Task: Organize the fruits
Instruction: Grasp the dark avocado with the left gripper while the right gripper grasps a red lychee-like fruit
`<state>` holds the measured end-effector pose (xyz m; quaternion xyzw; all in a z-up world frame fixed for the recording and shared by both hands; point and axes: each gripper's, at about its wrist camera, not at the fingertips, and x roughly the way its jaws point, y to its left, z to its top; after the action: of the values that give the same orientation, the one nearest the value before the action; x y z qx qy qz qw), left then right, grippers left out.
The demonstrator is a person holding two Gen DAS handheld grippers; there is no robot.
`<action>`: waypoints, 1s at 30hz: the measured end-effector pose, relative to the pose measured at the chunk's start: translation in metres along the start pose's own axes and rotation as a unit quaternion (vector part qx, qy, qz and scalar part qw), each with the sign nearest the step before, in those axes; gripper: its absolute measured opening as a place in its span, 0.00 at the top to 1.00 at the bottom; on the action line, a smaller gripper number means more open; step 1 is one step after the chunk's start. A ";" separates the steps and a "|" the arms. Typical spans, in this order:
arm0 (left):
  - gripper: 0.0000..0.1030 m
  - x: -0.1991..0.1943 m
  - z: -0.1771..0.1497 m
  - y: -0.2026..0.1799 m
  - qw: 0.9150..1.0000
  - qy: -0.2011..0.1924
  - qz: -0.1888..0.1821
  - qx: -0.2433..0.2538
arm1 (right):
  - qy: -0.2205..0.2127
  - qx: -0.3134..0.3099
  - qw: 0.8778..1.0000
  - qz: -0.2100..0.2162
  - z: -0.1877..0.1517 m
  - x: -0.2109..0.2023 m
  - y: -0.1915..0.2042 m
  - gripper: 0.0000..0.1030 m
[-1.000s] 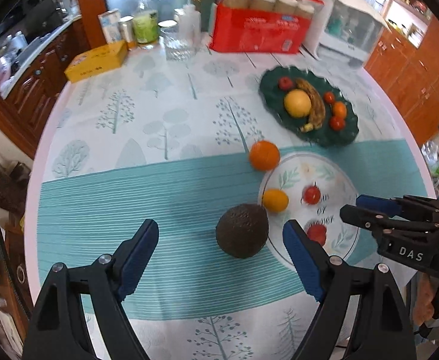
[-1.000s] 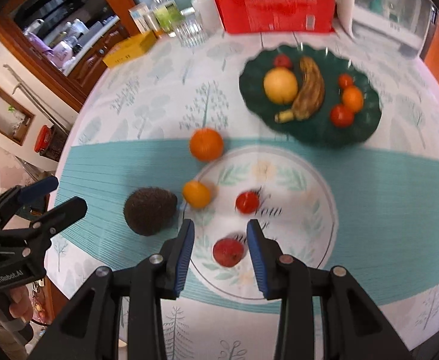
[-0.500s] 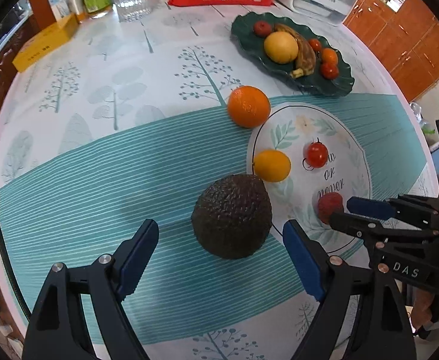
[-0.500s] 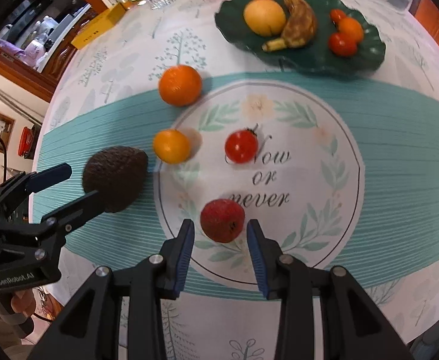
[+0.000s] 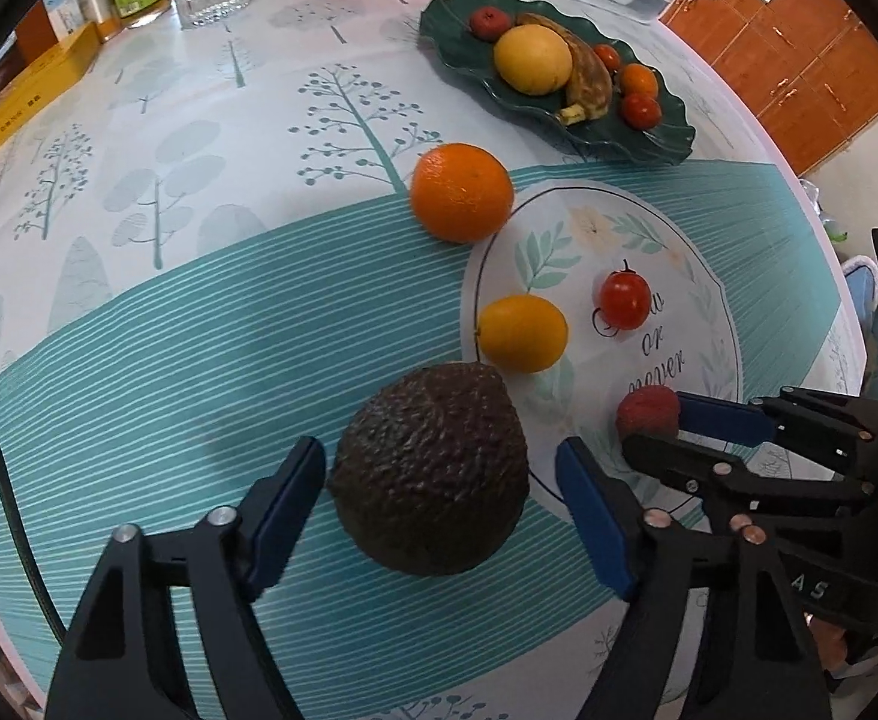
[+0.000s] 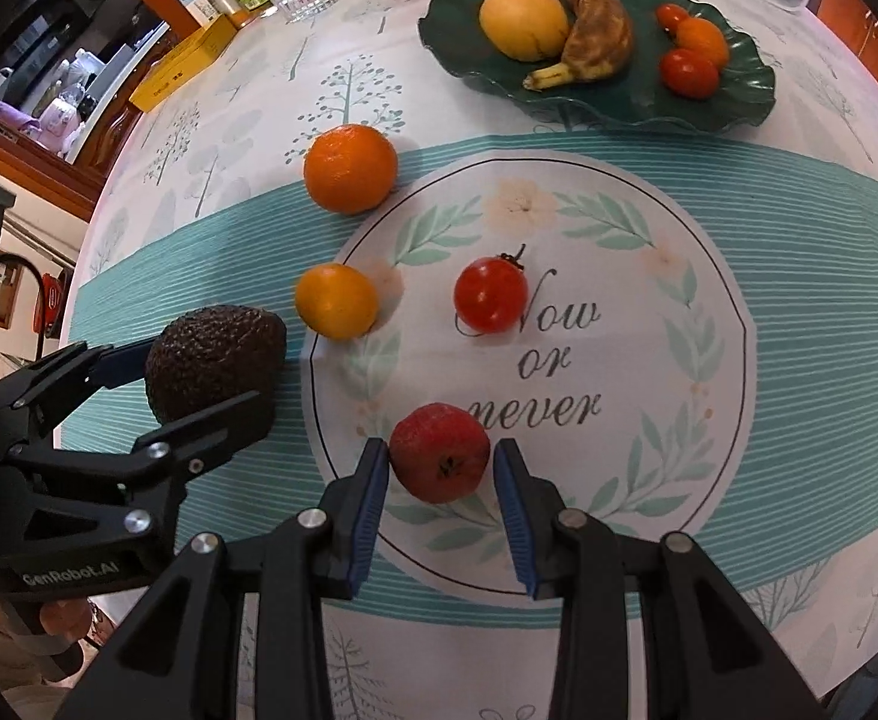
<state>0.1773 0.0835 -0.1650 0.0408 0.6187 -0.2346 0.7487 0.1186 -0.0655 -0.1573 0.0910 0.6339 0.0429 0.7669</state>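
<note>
Jaws on both sides stand open, each straddling a fruit: left gripper (image 5: 439,510) around the avocado (image 5: 433,471), right gripper (image 6: 442,498) around the red fruit (image 6: 440,452). Close slowly and centred, squeezing the soft fruit only lightly, before carrying to the green plate (image 6: 739,102).

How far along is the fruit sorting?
Done: green plate already holds a banana and several round fruits. In hand: left gripper brackets the avocado, right gripper brackets the red fruit; neither closed or lifted. Left: orange, small orange, tomato.
</note>
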 end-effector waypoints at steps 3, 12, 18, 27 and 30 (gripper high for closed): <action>0.33 0.004 0.001 -0.001 1.000 0.002 0.002 0.002 | -0.004 0.000 1.000 0.001 -0.001 0.000 0.000 0.65; 0.40 0.007 0.001 0.010 1.000 0.005 -0.014 -0.017 | -0.009 -0.002 1.000 0.001 -0.002 0.001 0.001 0.67; 0.41 0.007 -0.001 0.012 1.000 0.002 -0.014 -0.023 | -0.010 -0.003 1.000 0.002 -0.004 0.000 0.003 0.67; 0.41 0.002 -0.008 0.009 1.000 0.004 -0.013 -0.024 | -0.022 0.004 1.000 0.006 -0.011 -0.009 0.002 0.67; 0.41 -0.003 -0.010 0.004 1.000 -0.003 -0.018 -0.020 | -0.026 0.010 1.000 0.007 -0.014 -0.015 0.001 0.67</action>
<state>0.1696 0.0920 -0.1651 0.0146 0.6217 -0.2358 0.7468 0.1025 -0.0664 -0.1456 0.1043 0.6134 0.0399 0.7818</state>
